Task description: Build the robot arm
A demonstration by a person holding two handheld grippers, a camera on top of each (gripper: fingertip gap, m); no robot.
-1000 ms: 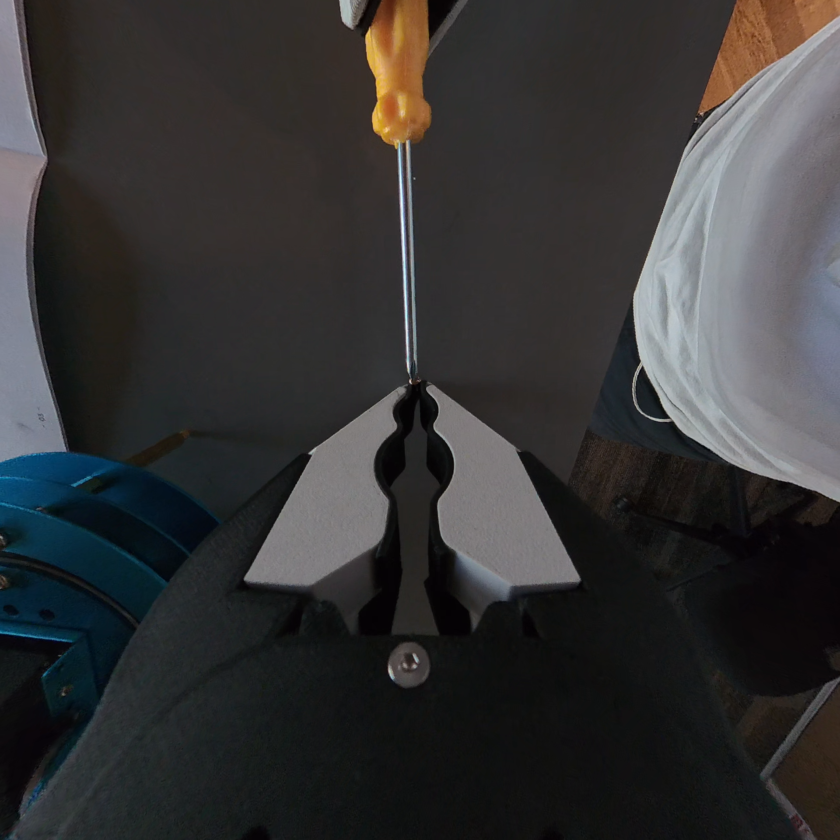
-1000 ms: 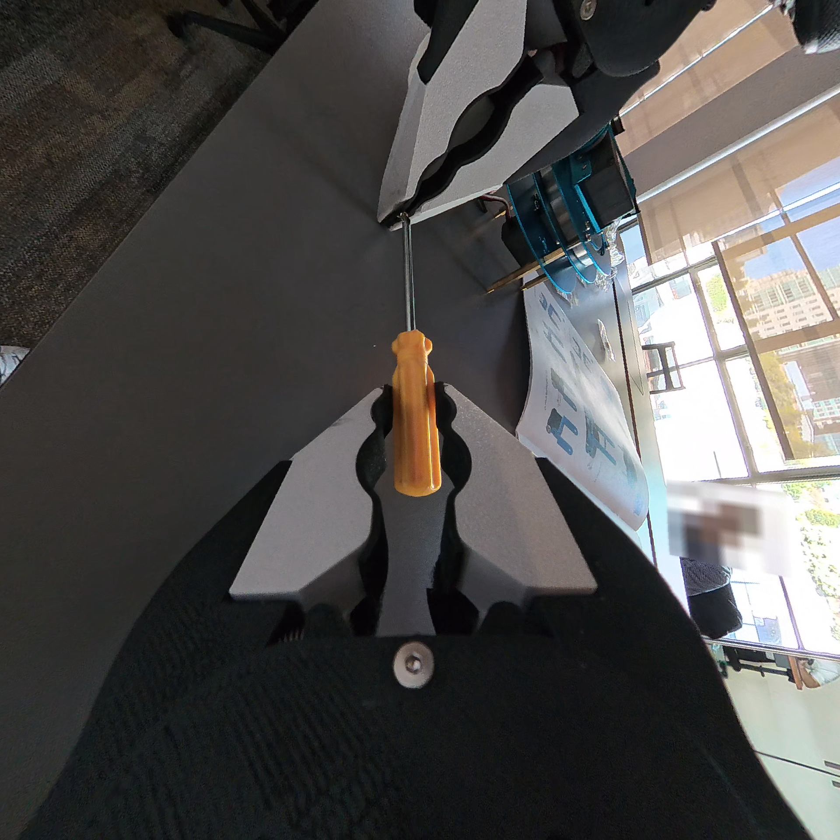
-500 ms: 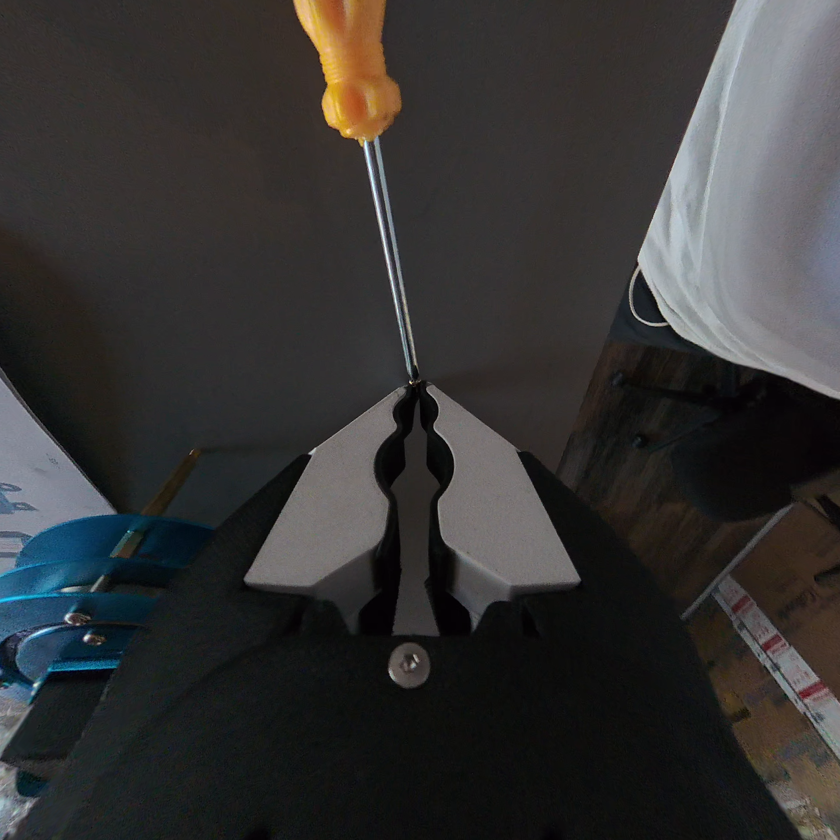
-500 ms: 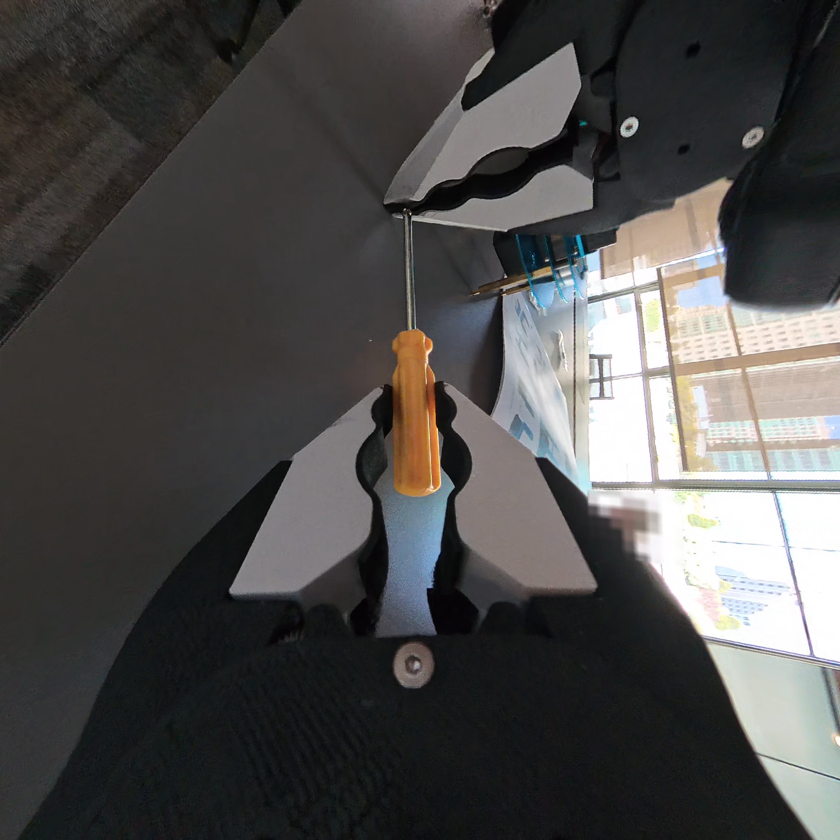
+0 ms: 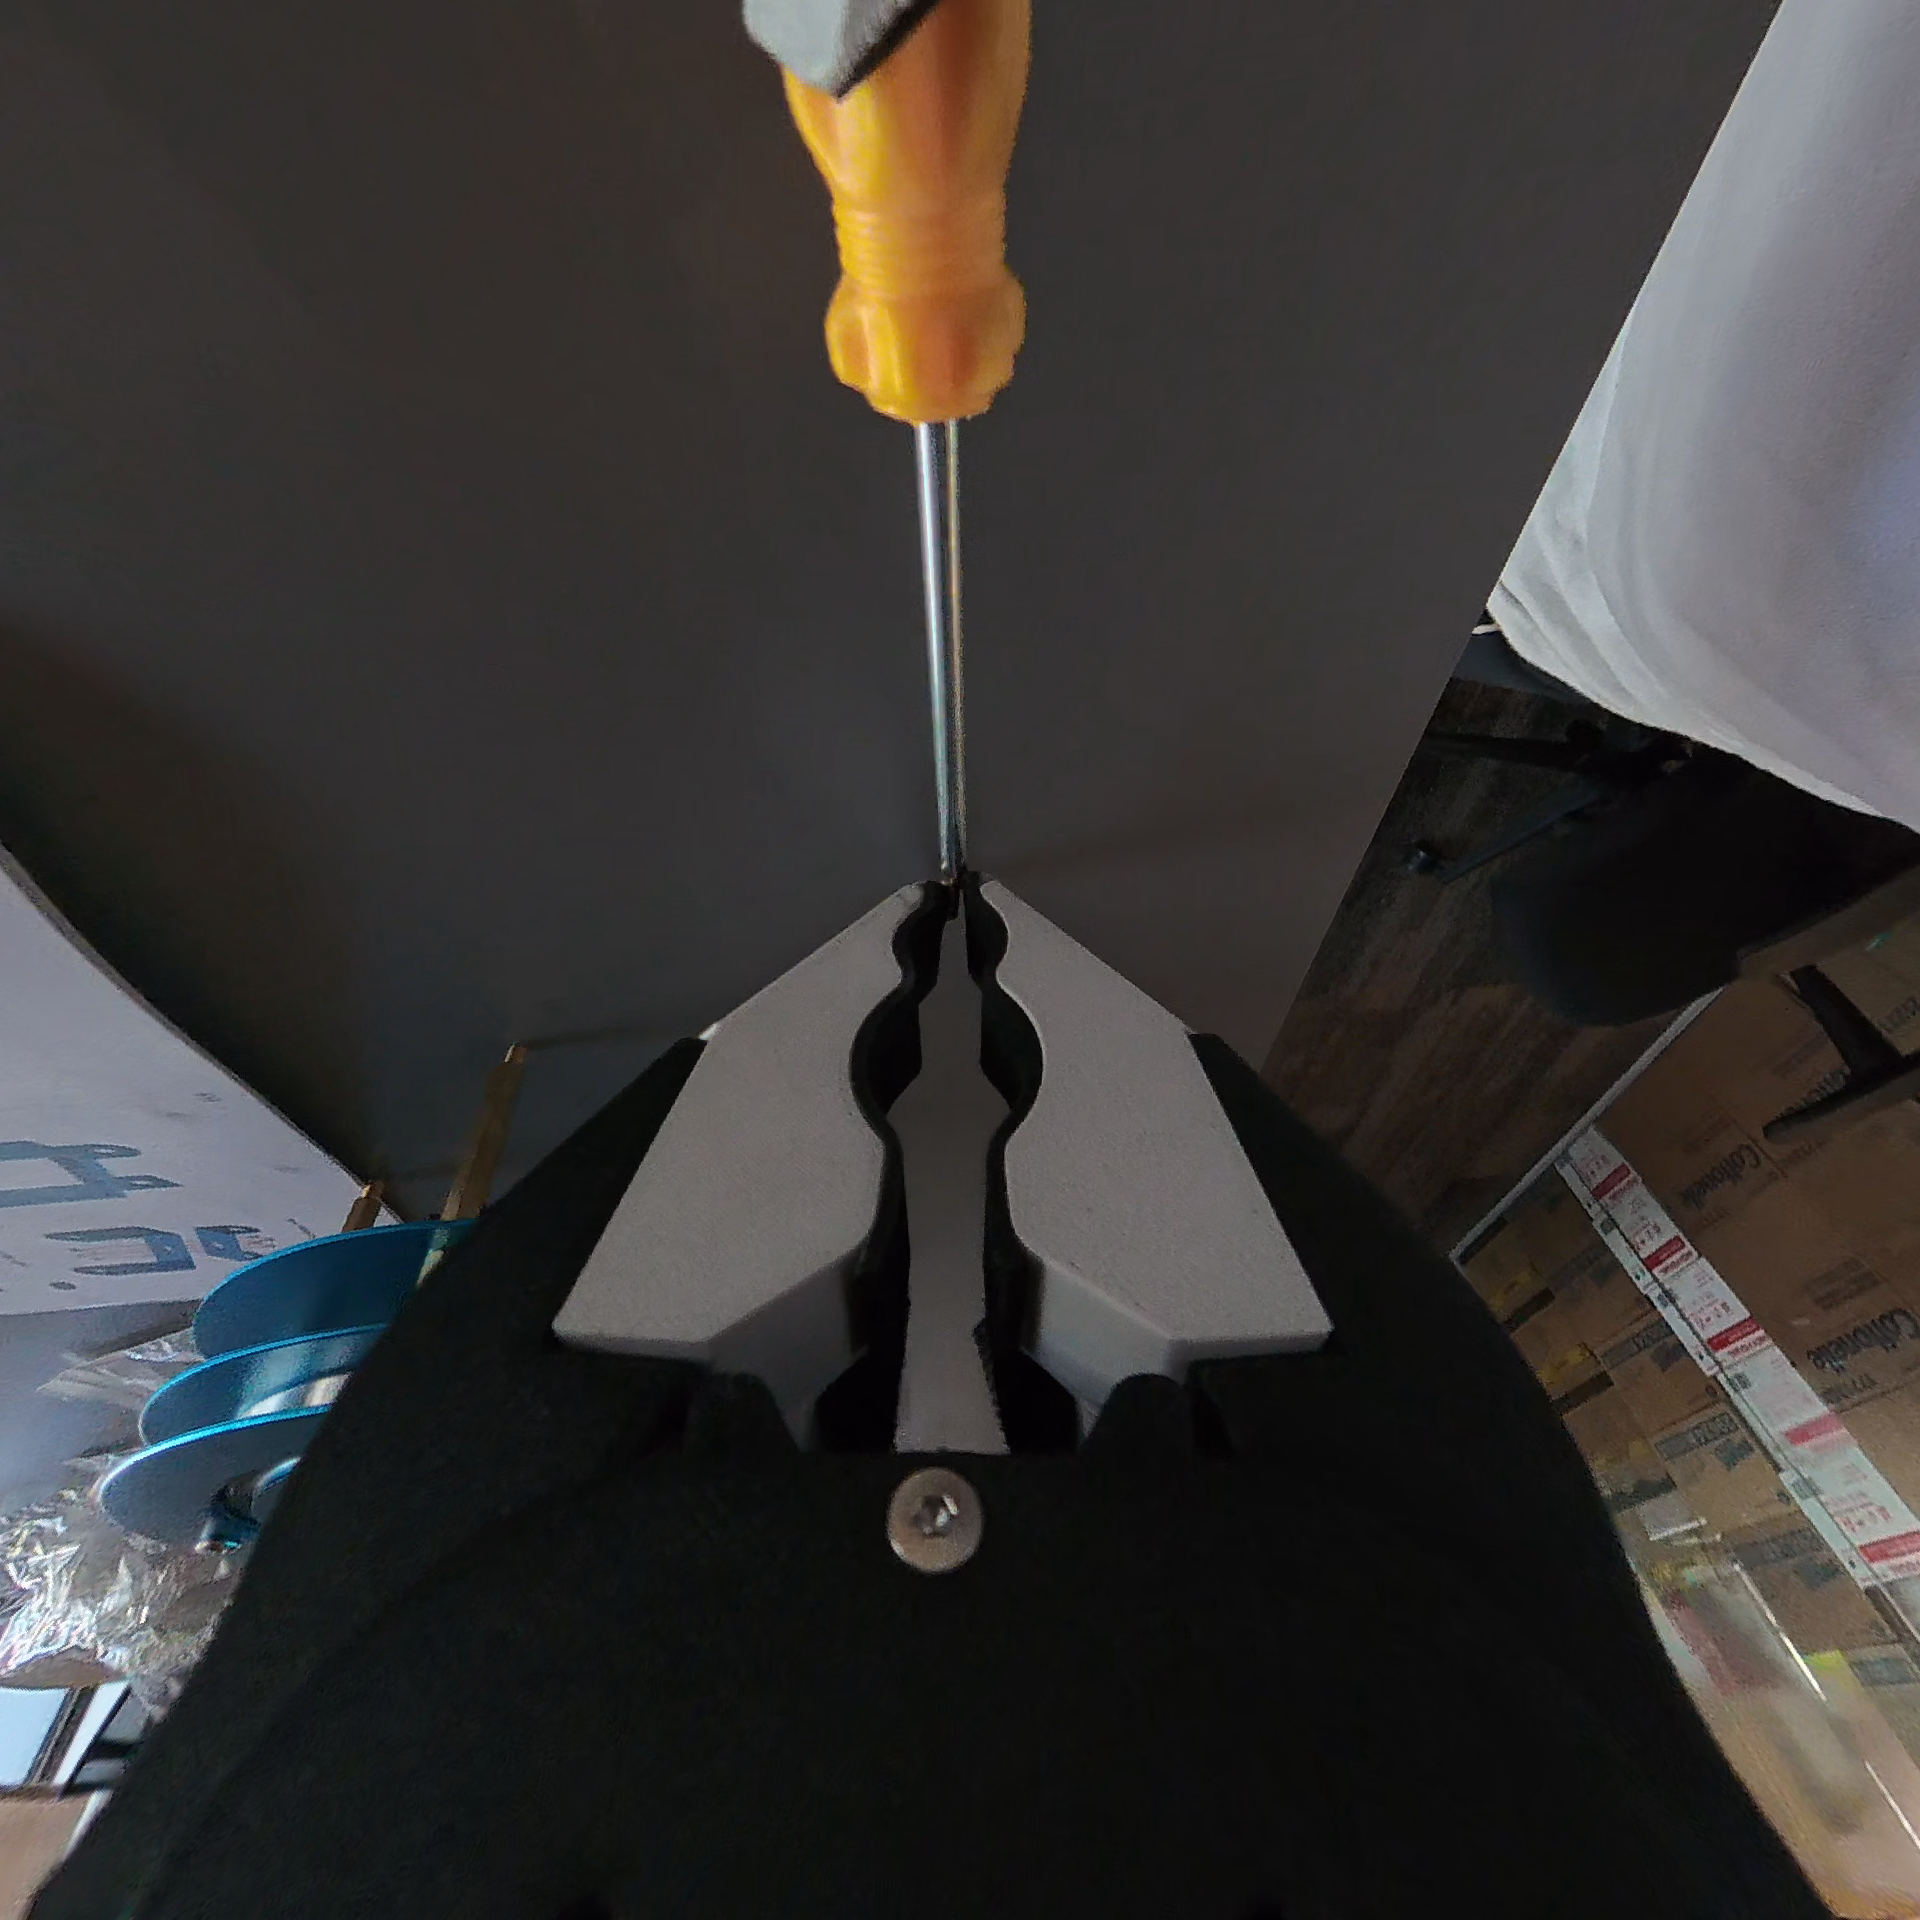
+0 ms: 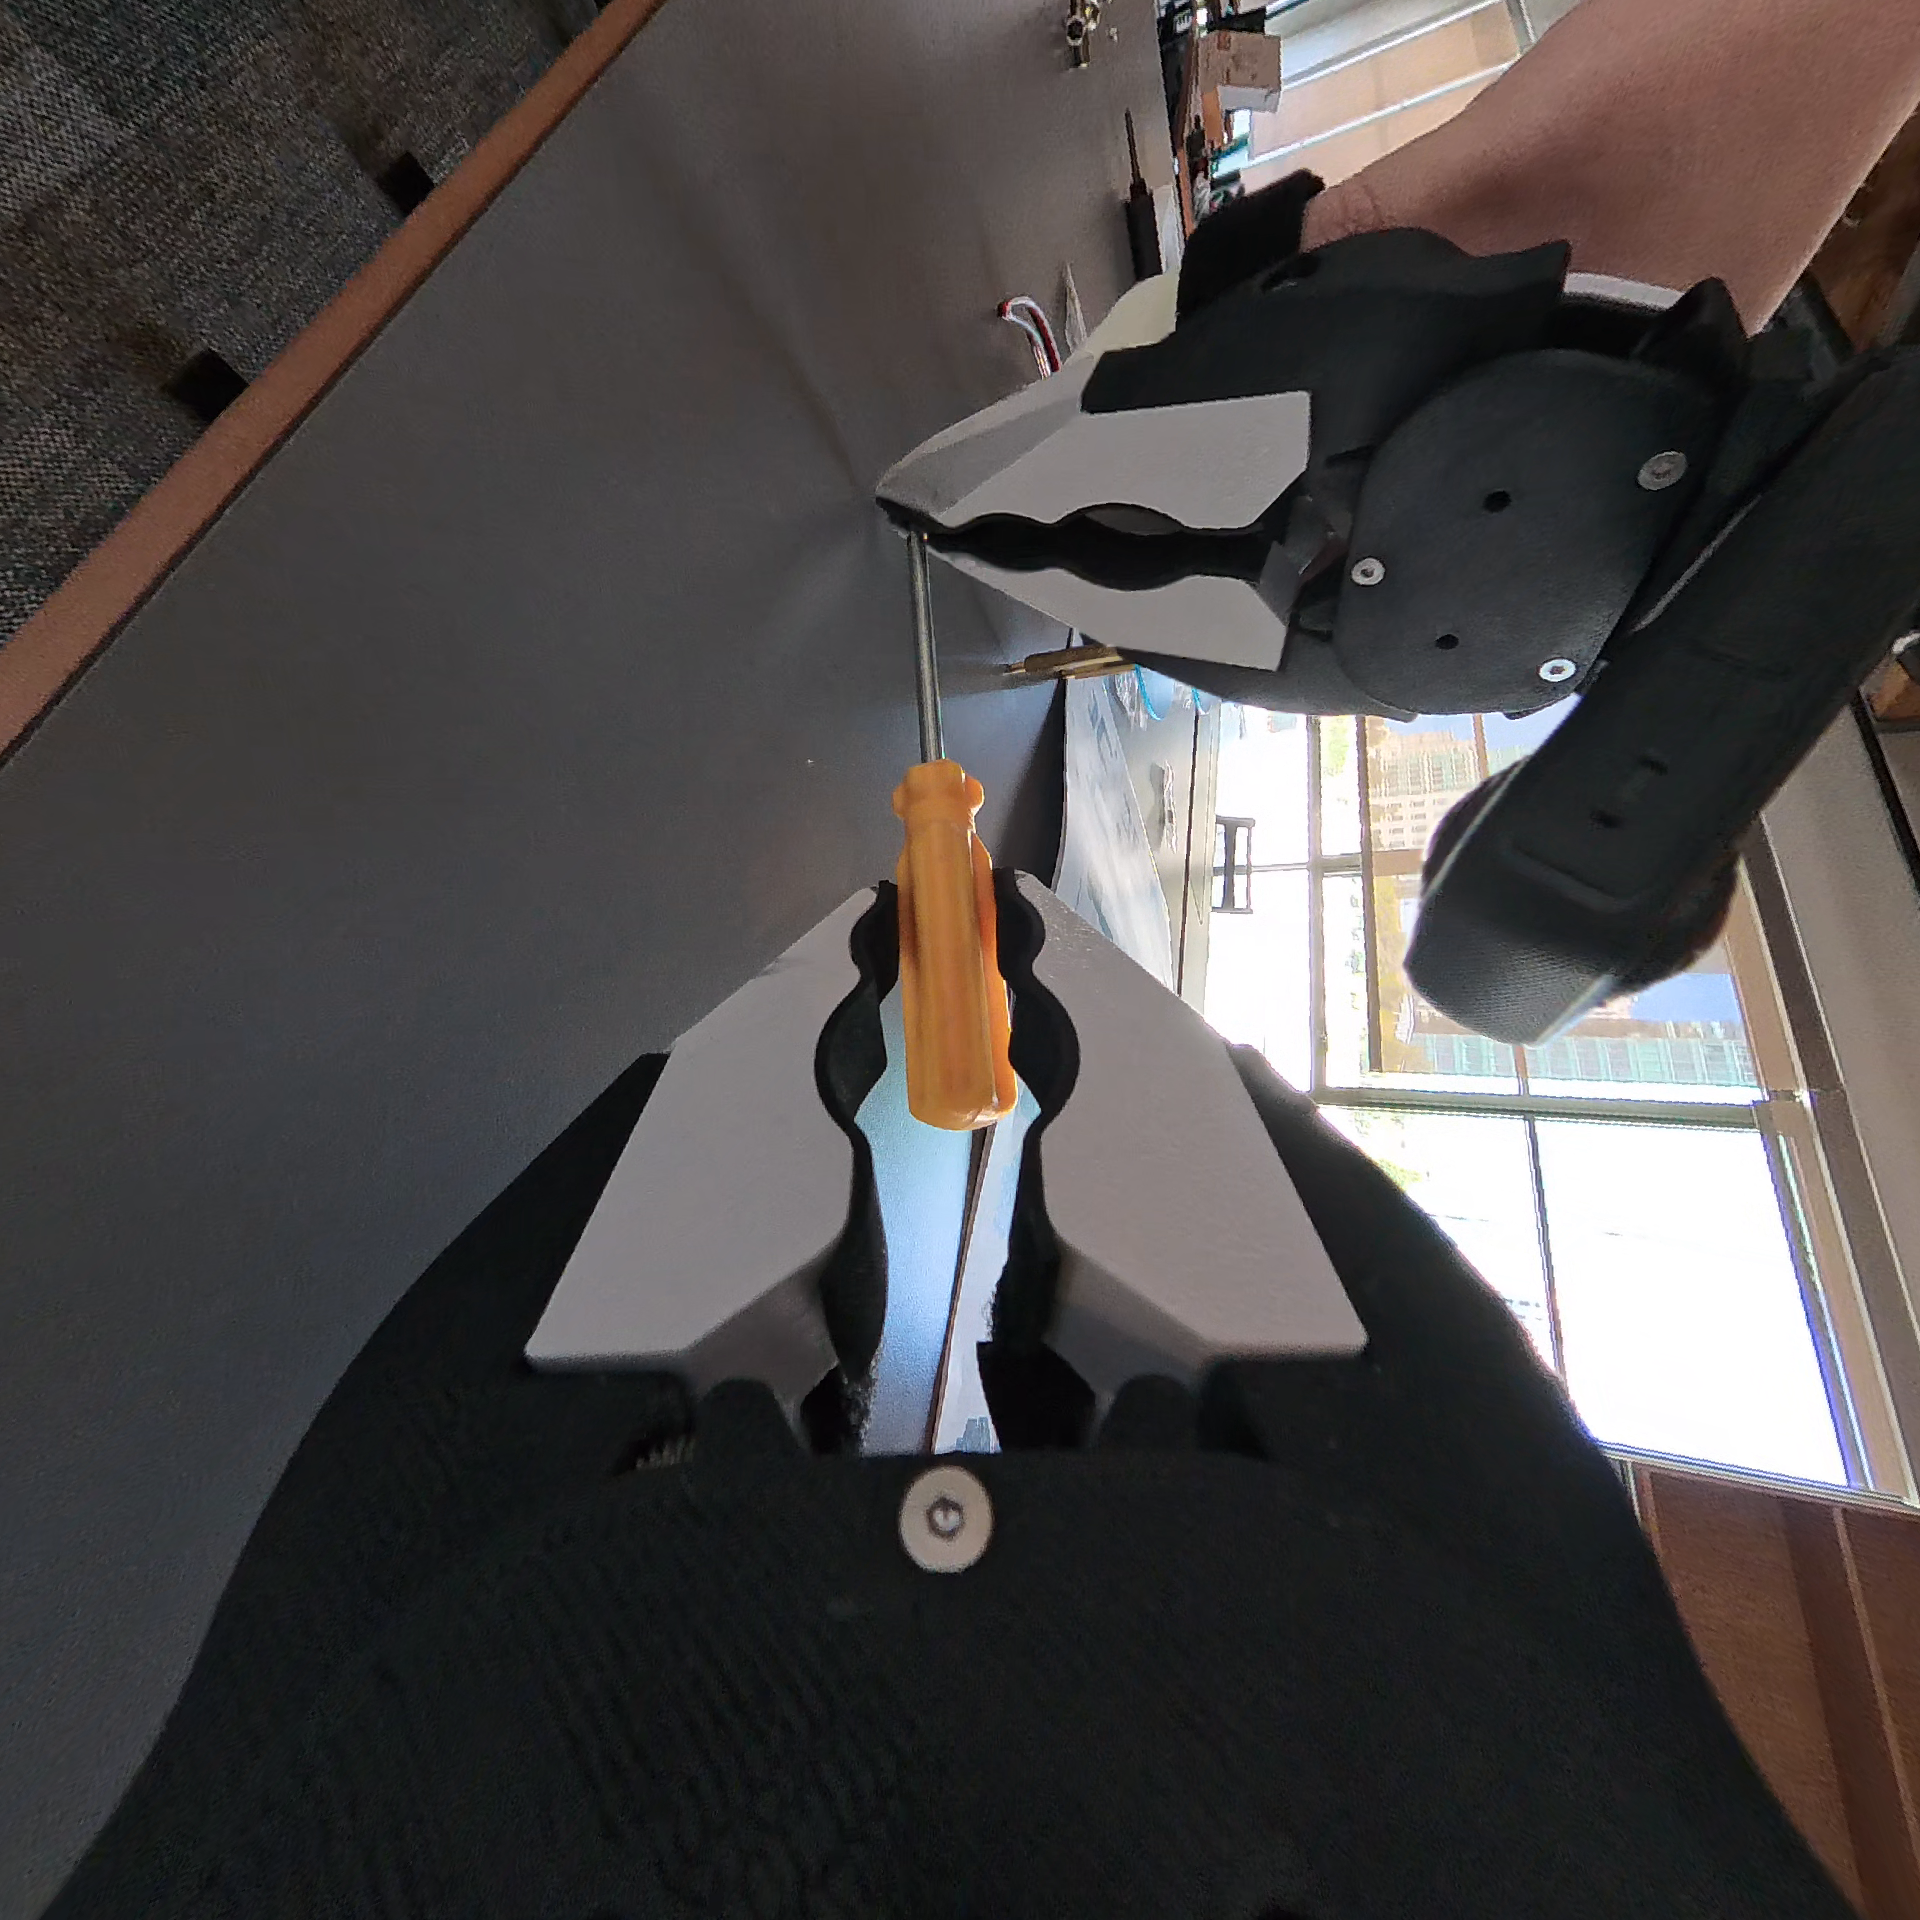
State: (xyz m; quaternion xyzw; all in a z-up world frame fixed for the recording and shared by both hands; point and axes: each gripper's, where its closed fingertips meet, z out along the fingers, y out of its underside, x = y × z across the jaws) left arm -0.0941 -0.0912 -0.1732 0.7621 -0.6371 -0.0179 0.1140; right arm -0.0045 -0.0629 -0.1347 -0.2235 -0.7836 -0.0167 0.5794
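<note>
My right gripper [image 6: 951, 896] is shut on the orange handle of a screwdriver [image 6: 951, 997], whose steel shaft points forward. The shaft's tip meets the closed fingertips of my left gripper [image 6: 902, 511], held by a person's hand [image 6: 1558, 135]. In the left wrist view my left gripper [image 5: 951, 891] is shut, with a tiny dark part that looks like a screw [image 5: 949, 883] pinched at its tips. The screwdriver [image 5: 920, 260] comes straight toward it from above, and a grey finger [image 5: 831, 42] of the right gripper shows at the top. Both are held above the dark grey table [image 5: 416, 468].
Blue metal discs [image 5: 281, 1351], brass standoffs [image 5: 499, 1101], a white printed sheet [image 5: 104, 1143] and crumpled foil [image 5: 83, 1579] lie at the left. A person in a white shirt [image 5: 1766, 416] stands at the right, above cardboard boxes [image 5: 1714, 1299]. Windows [image 6: 1558, 1195] are beyond the table.
Both grippers have turned while the screwdriver tip stayed on the left gripper's tips. The left gripper now shows side-on in the right wrist view, and the handle looks nearer in the left wrist view.
</note>
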